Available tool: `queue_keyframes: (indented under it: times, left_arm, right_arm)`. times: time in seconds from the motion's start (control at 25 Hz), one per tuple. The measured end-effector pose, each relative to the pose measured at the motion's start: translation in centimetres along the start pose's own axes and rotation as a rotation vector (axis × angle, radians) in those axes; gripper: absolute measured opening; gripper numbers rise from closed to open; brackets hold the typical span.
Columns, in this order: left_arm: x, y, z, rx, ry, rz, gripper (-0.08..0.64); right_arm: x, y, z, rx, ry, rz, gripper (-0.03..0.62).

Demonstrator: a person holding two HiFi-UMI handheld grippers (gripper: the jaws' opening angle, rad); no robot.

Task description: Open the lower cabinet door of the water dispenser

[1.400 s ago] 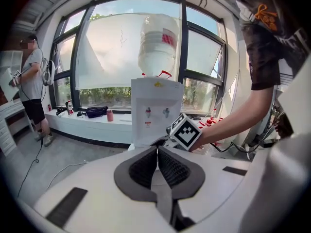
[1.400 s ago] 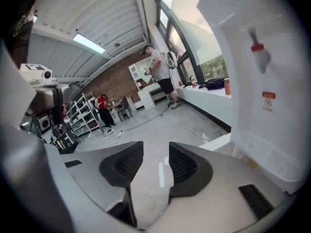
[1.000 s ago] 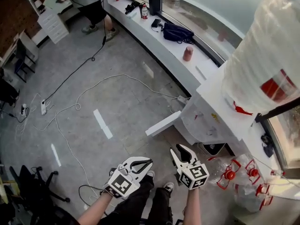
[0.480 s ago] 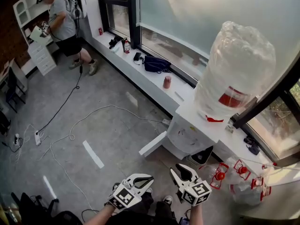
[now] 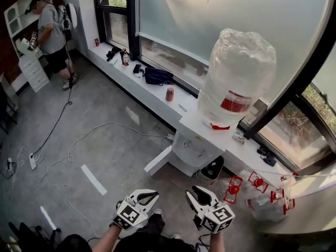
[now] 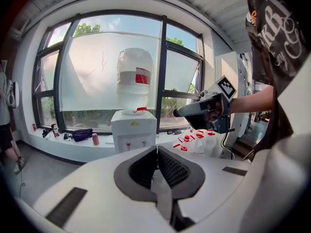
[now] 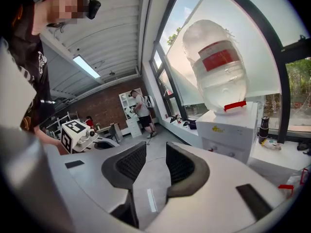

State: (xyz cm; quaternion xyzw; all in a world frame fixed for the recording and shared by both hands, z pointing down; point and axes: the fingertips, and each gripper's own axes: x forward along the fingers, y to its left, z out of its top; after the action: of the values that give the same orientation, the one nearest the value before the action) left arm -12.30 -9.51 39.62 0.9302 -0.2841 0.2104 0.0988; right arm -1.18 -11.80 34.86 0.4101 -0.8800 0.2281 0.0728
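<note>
The white water dispenser (image 5: 197,143) stands against the window ledge with a plastic-wrapped bottle (image 5: 236,80) on top. Its lower cabinet door (image 5: 157,161) stands swung out to the left of its base. Both grippers hang well short of it, low in the head view. My left gripper (image 5: 152,195) is shut with nothing in it, and its pads meet at the tips in its own view (image 6: 156,148). My right gripper (image 5: 195,192) is open and empty, with a clear gap between its pads (image 7: 155,147). The dispenser (image 6: 133,130) (image 7: 228,135) is far ahead in both gripper views.
Several empty bottles with red handles (image 5: 252,185) lie to the right of the dispenser. A dark bag (image 5: 157,76) and a red can (image 5: 169,94) sit on the ledge. White cables (image 5: 79,140) run over the grey floor. A person (image 5: 50,35) stands at the far left.
The view has lifted and pulled back, so the dispenser looks smaller and sits further left. Both grippers have risen with it. The door stays swung out.
</note>
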Motion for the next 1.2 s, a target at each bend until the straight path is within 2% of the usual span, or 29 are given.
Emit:
queue_keyframes:
  times: [0.2,0.48,0.84,1.08,1.2]
  left_arm:
    - [0.0,-4.5,2.1,0.011,-0.032,-0.002,0.018]
    - [-1.8,-12.7,3.7,-0.021,-0.076,0.023,0.018]
    - [-5.0,-21.7,4.8,-0.044,-0.12,0.085,0.018]
    - [-7.0,-26.7,5.5,-0.009,-0.151,0.095,0.018]
    - [-7.6,-28.6,5.6,0.001,-0.163,0.089,0.018]
  right_arm:
    - [-4.5,0.7,-1.1,-0.012,0.001,0.0,0.141]
    - [-11.7,2.3,-3.1,-0.04,-0.017,0.026,0.138]
    - [-19.9,6.2,-4.6,-0.071,-0.093,0.083,0.069]
    - [-24.2,9.6,-5.5,-0.114,-0.11,0.104,0.018]
    - [-25.5,10.9,-6.2,-0.15,-0.098,0.116,0.015]
